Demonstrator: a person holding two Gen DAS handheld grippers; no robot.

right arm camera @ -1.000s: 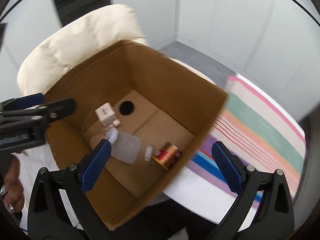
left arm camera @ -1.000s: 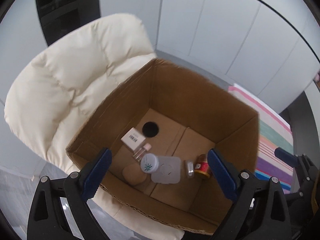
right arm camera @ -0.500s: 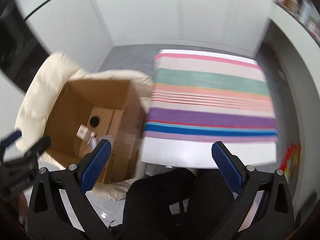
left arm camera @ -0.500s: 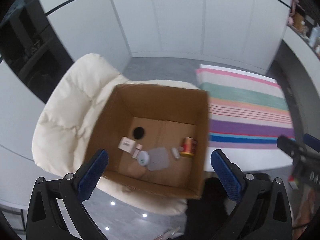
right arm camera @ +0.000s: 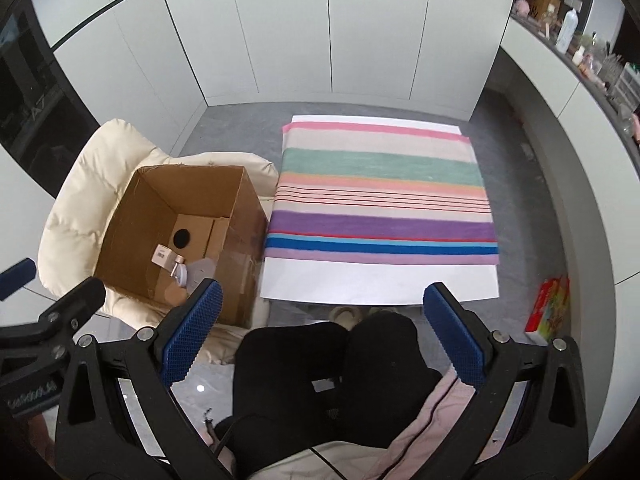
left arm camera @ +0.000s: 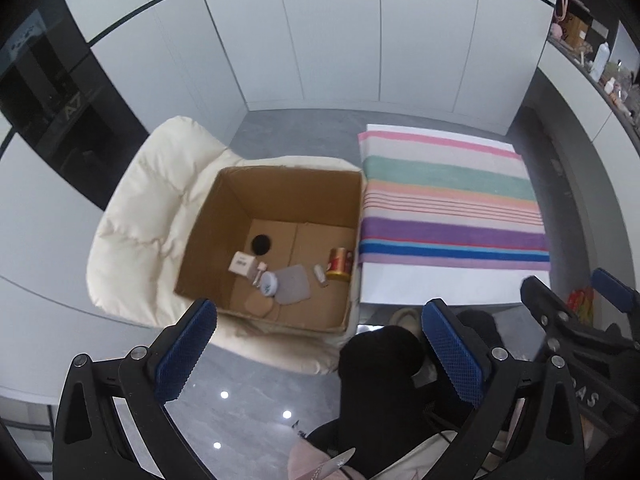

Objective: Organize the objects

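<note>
Home interior, looks like a living or utility room. Flat white floor-to-ceiling cabinet panels point(right arm camera: 328, 32) line the back wall, glossy grey tile floor point(right arm camera: 532, 208) underneath. Cream padded chair point(left arm camera: 148, 216) carries an open cardboard box point(left arm camera: 280, 188) of small toiletries. Low white table point(right arm camera: 380, 280) beside it, covered with a striped cloth point(right arm camera: 384, 196). Cluttered shelf point(right arm camera: 576, 52) at right with bottles and household bits. Dark glass built-in unit point(left arm camera: 52, 100) at left.

open cardboard box point(left arm camera: 276, 196), small items point(left arm camera: 280, 280) inside
</note>
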